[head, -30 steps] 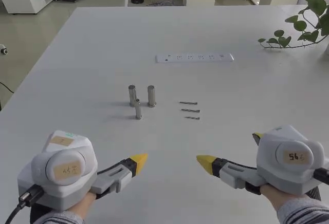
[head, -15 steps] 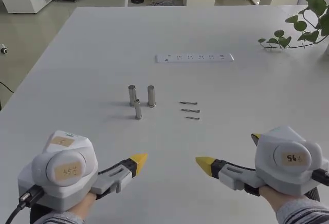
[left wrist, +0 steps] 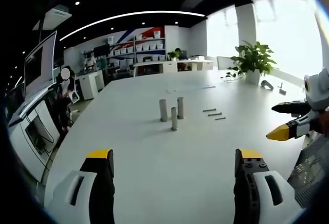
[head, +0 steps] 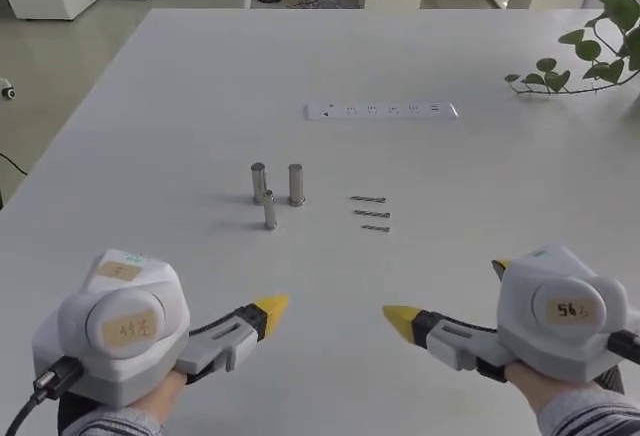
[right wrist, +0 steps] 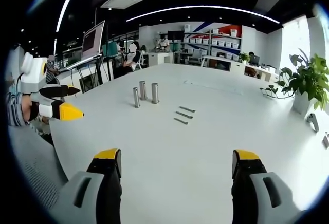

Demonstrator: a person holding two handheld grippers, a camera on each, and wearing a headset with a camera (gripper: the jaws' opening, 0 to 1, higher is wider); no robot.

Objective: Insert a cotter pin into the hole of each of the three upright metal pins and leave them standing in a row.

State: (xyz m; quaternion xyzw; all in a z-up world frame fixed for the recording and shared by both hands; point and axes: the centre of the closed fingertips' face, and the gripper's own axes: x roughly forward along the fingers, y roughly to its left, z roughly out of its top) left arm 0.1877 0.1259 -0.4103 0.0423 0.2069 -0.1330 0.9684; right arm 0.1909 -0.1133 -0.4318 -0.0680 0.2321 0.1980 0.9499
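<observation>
Nothing has really moved. My left fingers (left wrist: 100, 155) and right fingers (right wrist: 108, 155) stay wide and empty by the worktop's (head: 470, 246) near edge. The metal pins (head: 296, 184) stand mid-worktop, with the cotter pins (head: 371, 213) lying just beside them. The job hasn't started.

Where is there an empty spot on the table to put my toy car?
Bare table lies left of the metal pins, right of the cotter pins toward the plant, and between them and the left gripper and right gripper. It is crowded around the pins.
</observation>
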